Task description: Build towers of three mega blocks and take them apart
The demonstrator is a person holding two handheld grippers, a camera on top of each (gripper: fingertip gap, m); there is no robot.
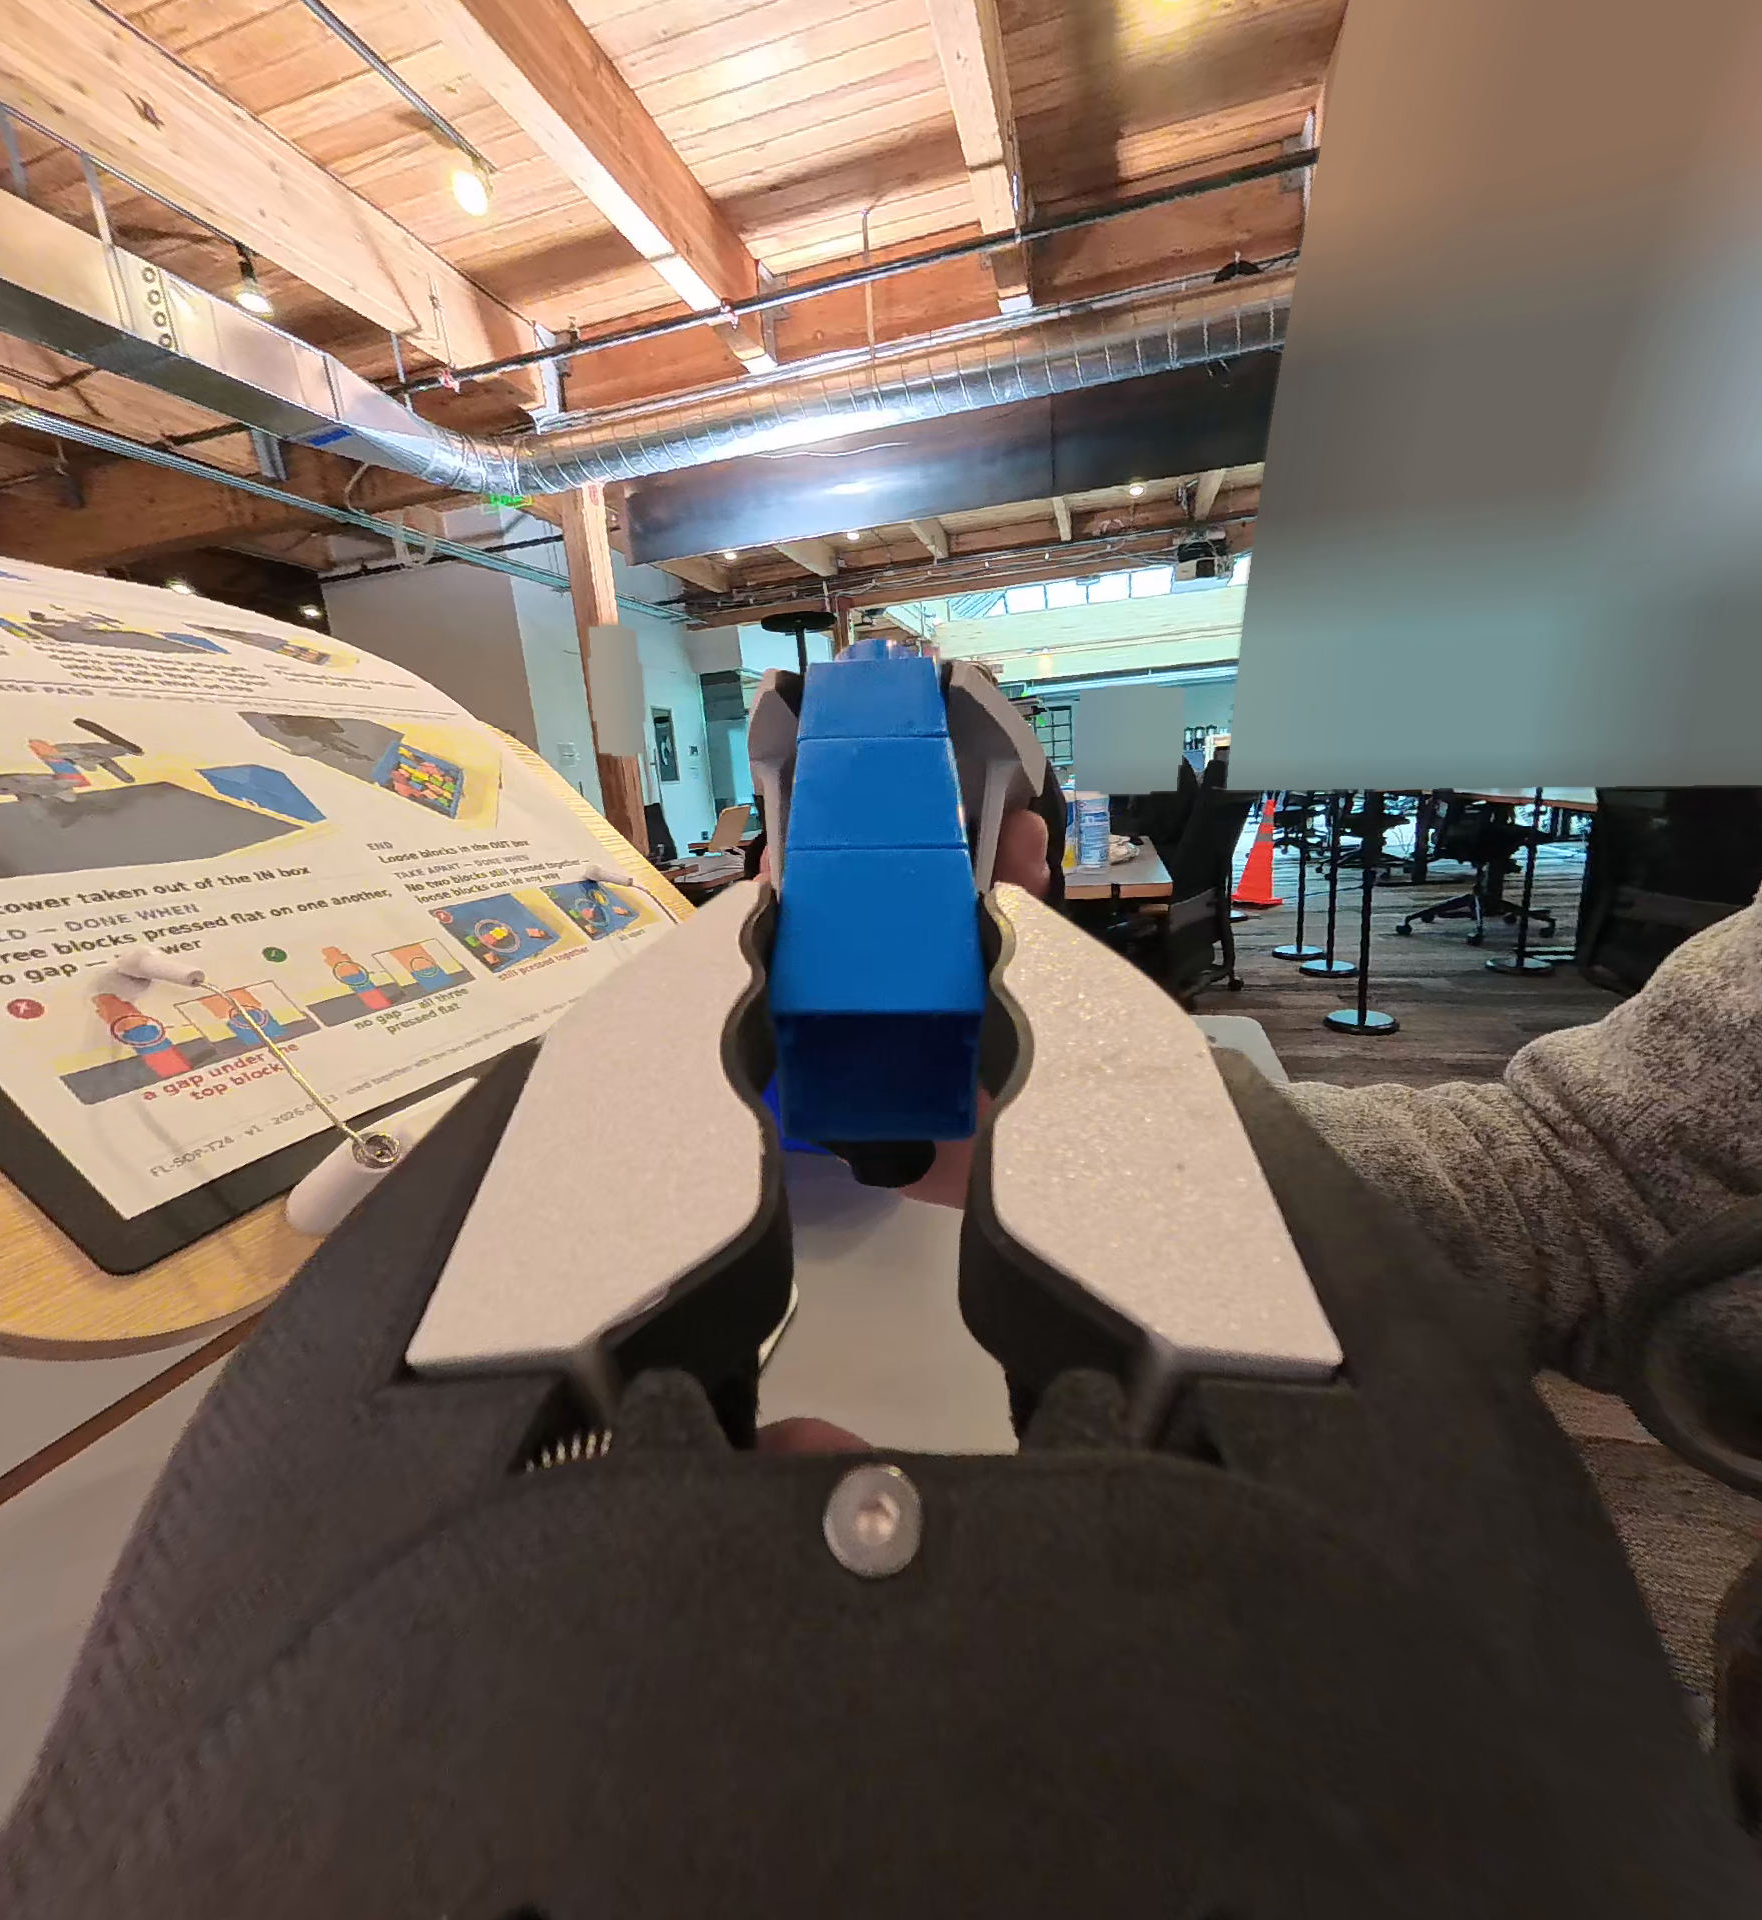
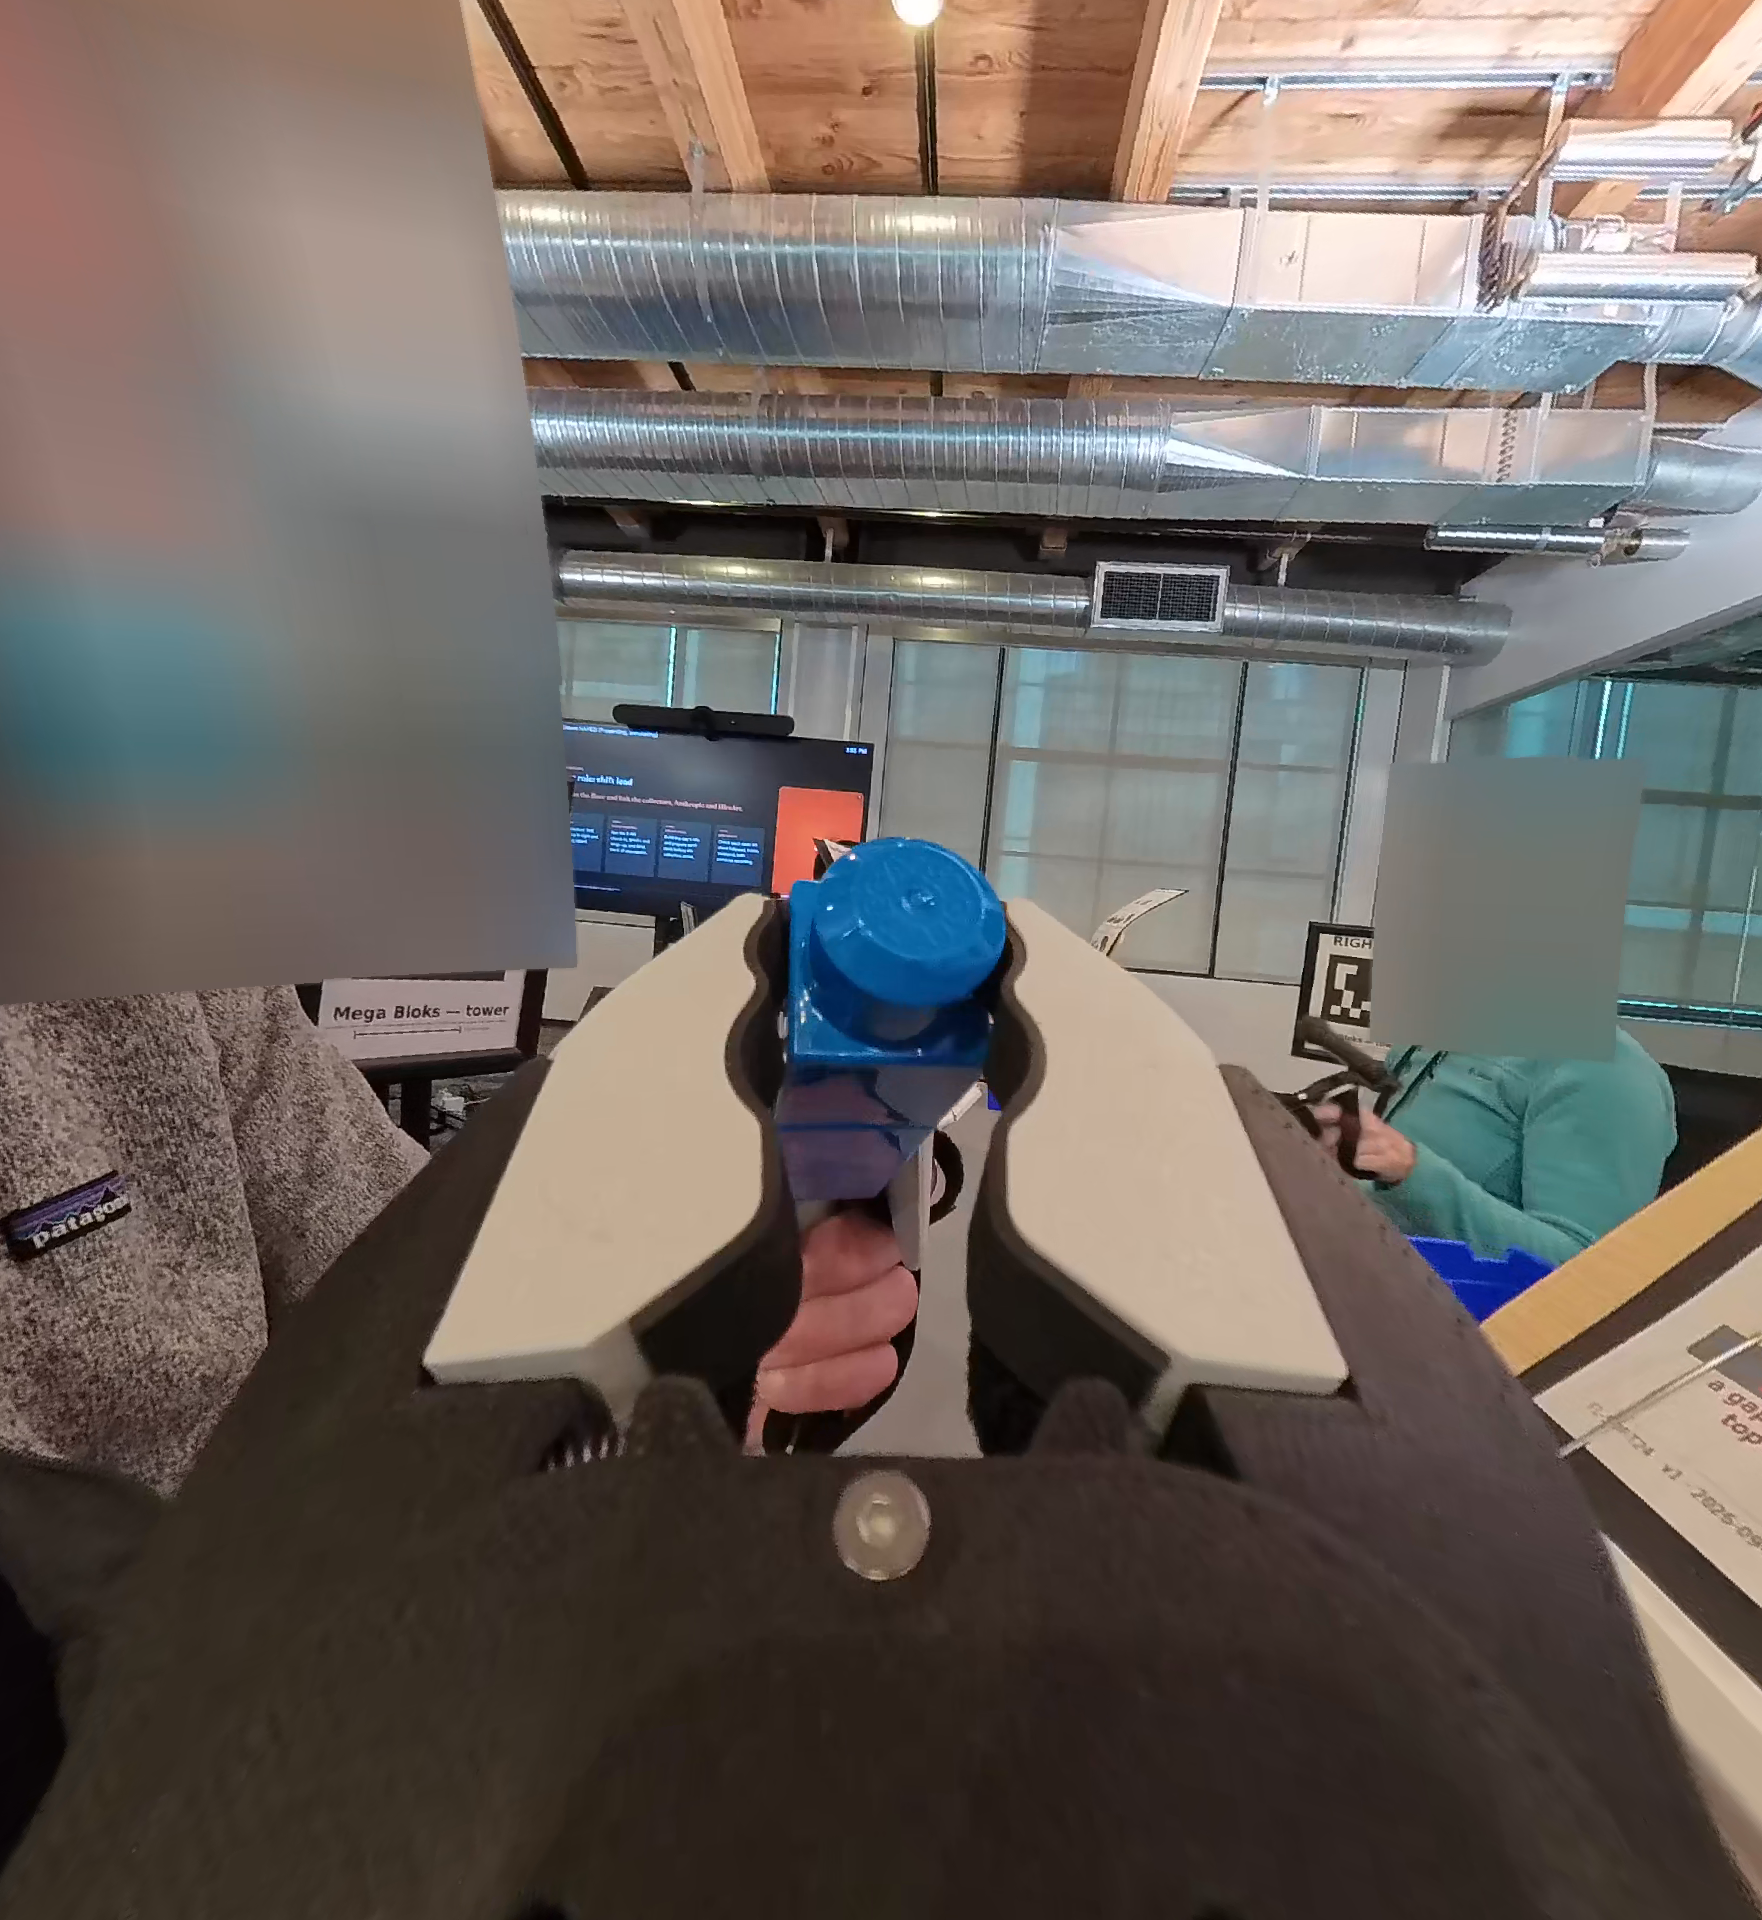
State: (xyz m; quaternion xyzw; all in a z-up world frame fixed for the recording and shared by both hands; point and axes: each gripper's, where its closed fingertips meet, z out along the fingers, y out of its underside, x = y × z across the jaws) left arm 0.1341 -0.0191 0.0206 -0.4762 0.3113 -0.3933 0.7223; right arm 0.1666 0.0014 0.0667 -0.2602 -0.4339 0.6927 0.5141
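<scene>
Left wrist view: the left tongs (image 1: 877, 997) are clamped on the near end of a tower of 3 blue blocks (image 1: 872, 831), their wavy black pads (image 1: 752, 997) pressed against both flat sides of the nearest block. The fingers are broad, pale grey plates with a fine gritty sparkle, seated in a matte black, ribbed body with 1 round metal screw. The tower is smooth, glossy plastic with square, crisp edges; thin seams mark the 3 blocks, with no visible gap between them, and the open hollow underside of the nearest one faces the camera. It is held in mid-air, lying along the line of the fingers, and its far end sits between the grey fingers of the right tongs (image 1: 887, 717).

From the right wrist view, the right tongs (image 2: 892, 987) grip the opposite end block, with its round stud (image 2: 903, 935) pointing at the camera and black pads against both sides. The left tongs' hand (image 2: 835, 1340) shows behind.

Beyond the tongs, a laminated instruction sheet (image 1: 181, 883) lies on a round-edged wooden board (image 1: 46, 1309) close on the left, just beside the left tongs' finger. A grey fleece sleeve (image 1: 1583, 1195) crowds the right edge. A pale surface (image 1: 15, 1621) lies below; open room stretches ahead.
</scene>
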